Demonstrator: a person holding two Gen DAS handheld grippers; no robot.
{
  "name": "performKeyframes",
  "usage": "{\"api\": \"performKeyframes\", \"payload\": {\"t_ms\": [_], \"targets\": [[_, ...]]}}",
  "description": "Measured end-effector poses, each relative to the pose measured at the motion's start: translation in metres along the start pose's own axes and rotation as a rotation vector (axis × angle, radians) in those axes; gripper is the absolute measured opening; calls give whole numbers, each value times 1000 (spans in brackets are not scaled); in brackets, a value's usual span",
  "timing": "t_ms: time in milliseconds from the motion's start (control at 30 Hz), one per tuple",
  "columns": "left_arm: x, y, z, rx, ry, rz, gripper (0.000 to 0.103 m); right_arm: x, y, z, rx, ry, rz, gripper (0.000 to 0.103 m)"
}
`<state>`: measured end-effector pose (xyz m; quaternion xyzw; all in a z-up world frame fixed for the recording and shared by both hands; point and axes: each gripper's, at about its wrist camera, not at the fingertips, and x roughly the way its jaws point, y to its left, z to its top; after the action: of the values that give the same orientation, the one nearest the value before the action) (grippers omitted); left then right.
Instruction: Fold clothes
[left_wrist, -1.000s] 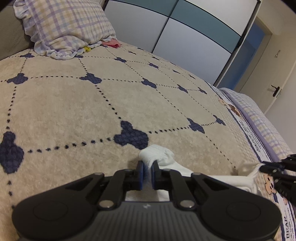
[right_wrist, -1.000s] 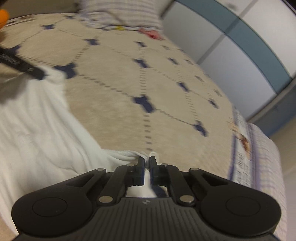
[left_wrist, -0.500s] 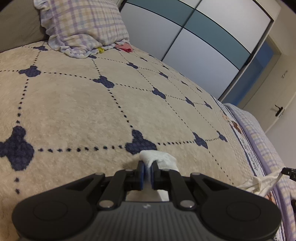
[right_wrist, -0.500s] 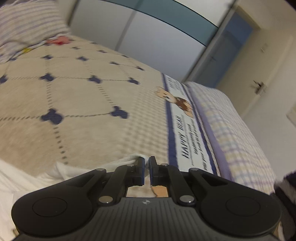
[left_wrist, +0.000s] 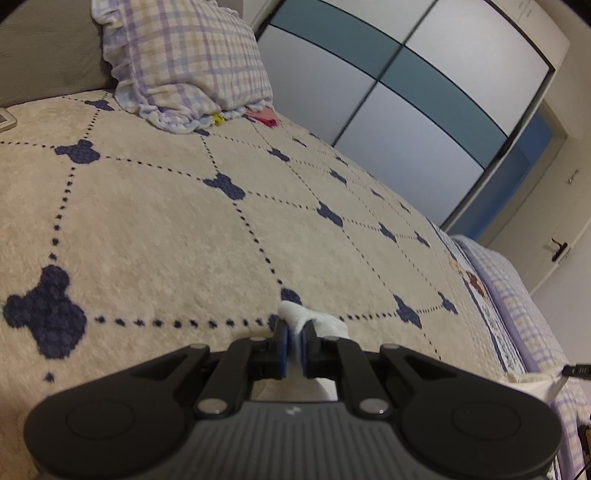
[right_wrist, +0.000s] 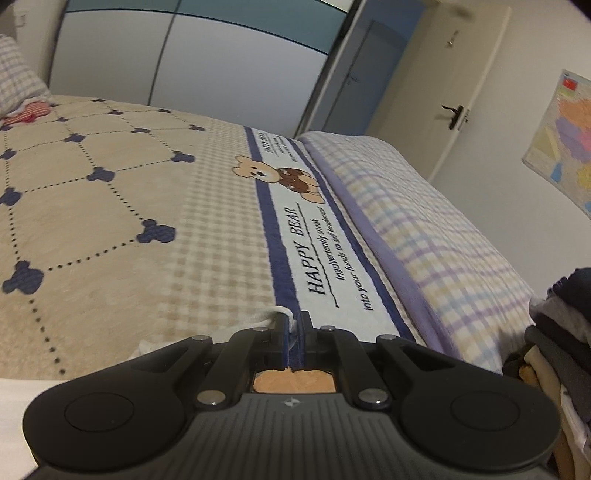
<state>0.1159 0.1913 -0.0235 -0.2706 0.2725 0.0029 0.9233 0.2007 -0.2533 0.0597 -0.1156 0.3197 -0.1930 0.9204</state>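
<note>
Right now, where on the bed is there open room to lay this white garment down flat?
The broad beige blanket between the pillow and the left gripper lies bare. So does the checked strip beside the bear banner. It is crowded by the pillow, where small bright items lie, and by the clothes stack at the right edge.

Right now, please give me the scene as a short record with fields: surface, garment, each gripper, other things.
surface: bed blanket, beige with navy bear shapes
garment: white cloth, pinched at two places
left gripper: shut on white cloth
right gripper: shut on the cloth's edge
pillow: checked, at the far end of the bed
clothes pile: at the right edge in the right view
</note>
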Motion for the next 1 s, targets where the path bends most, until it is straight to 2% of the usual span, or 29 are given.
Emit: {"api": "performKeyframes", "payload": {"t_ms": [167,333,467,500,667,833,1000], "targets": [[6,0,-2,10,20,13,8,12,5,-8,4,42,18,5],[13,2,-4,-3,71,29,15,16,11,-18,-7,89,57,6],[8,-1,-2,2,86,18,43,12,7,-21,14,114,84,9],[7,-2,-1,5,89,21,44,9,6,-22,15,116,87,10],[0,-4,1,-5,148,37,49,-7,-2,-27,40,117,130,16],[-15,-1,1,9,194,68,50,-33,-5,-40,51,116,207,26],[-35,7,-2,8,213,92,50,-60,1,-59,8,113,271,28]]}}
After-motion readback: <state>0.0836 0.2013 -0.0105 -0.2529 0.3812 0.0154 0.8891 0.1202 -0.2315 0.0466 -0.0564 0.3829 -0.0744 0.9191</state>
